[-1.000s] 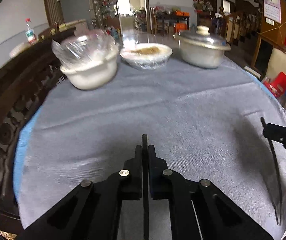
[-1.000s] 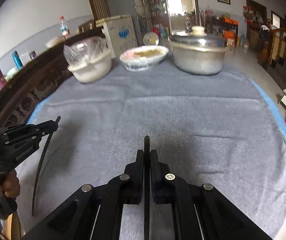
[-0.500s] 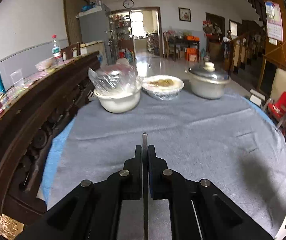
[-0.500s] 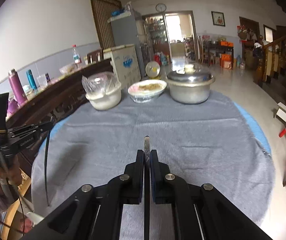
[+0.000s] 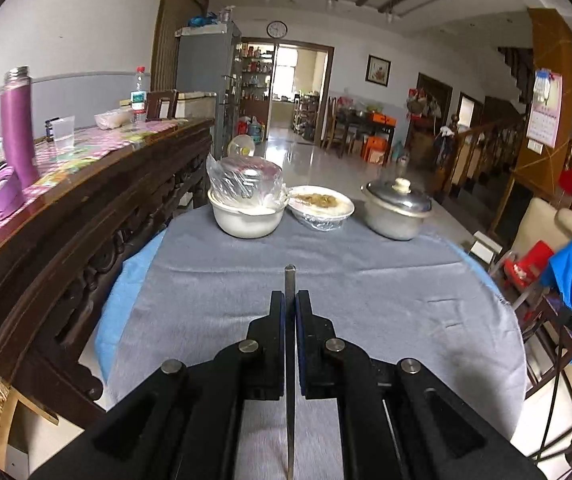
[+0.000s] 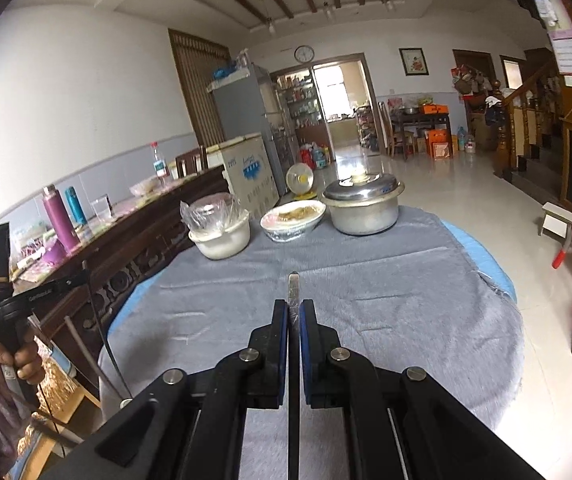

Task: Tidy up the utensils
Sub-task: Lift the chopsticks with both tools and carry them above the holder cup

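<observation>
My left gripper (image 5: 290,300) is shut on a thin metal utensil handle (image 5: 290,280) that sticks out forward between the pads, held high above the near part of the grey cloth. My right gripper (image 6: 293,308) is shut on a second flat metal utensil handle (image 6: 293,288), also raised above the cloth. In the right wrist view the left gripper (image 6: 74,280) shows at the far left with its long utensil (image 6: 102,328) hanging down. The working ends of both utensils are hidden.
A round table with a grey cloth (image 5: 366,304) holds a plastic-wrapped white bowl (image 5: 246,216), a wrapped dish of food (image 5: 320,208) and a lidded metal pot (image 5: 396,212) at its far edge. A carved dark wooden sideboard (image 5: 66,216) with a purple flask (image 5: 16,128) stands left. Chairs stand right.
Both grippers have risen and pulled back from the table, each still holding its utensil. The bowls and pot now look smaller and farther away.
</observation>
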`<action>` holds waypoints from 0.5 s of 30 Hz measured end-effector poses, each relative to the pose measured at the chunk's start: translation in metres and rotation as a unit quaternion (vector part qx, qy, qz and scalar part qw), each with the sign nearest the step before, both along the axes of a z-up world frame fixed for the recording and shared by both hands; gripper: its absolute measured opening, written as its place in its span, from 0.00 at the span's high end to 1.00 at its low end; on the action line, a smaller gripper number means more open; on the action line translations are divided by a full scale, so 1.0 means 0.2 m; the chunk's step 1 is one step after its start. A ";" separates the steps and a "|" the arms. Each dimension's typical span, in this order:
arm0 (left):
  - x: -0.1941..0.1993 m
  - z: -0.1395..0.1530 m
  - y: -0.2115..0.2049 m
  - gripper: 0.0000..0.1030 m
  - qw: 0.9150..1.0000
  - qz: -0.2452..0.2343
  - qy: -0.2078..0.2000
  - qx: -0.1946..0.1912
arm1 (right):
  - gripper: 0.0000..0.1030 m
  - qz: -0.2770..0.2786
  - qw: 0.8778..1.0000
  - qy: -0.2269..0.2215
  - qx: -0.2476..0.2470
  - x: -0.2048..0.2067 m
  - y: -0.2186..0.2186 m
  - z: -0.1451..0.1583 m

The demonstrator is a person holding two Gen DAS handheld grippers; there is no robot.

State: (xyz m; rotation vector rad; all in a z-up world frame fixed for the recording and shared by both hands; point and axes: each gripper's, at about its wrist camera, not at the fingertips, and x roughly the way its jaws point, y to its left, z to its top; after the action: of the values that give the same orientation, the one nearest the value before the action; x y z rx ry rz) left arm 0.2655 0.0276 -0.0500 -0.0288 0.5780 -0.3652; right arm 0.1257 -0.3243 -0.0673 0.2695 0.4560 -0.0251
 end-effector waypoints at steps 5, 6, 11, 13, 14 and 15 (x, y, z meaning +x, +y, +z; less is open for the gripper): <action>-0.14 0.06 0.04 0.95 1.000 0.001 -0.015 -0.012 | 0.94 -0.008 1.000 -0.016 0.014 -0.11 -0.01 0.03; -0.17 0.06 0.04 0.95 1.000 0.002 -0.017 -0.013 | 0.94 -0.010 1.000 -0.020 0.016 -0.13 -0.01 0.03; -0.32 0.09 0.07 0.95 0.999 0.008 -0.029 -0.022 | 0.94 -0.014 0.999 -0.035 0.033 -0.22 -0.01 0.03; -0.39 0.11 0.08 0.95 0.999 0.007 -0.037 -0.025 | 0.94 -0.015 0.998 -0.042 0.042 -0.26 -0.02 0.04; -0.43 0.12 0.08 0.95 0.999 0.007 -0.042 -0.026 | 0.94 -0.017 0.997 -0.049 0.048 -0.28 -0.02 0.04; -0.46 0.14 0.08 0.95 0.999 0.006 -0.046 -0.028 | 0.94 -0.017 0.997 -0.054 0.053 -0.30 -0.02 0.05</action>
State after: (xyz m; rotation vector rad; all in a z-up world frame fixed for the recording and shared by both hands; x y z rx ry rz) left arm 0.1736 0.0443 -0.0229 -0.0697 0.4756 -0.3687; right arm 0.0651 -0.3275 -0.0577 0.3811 0.3462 -0.0199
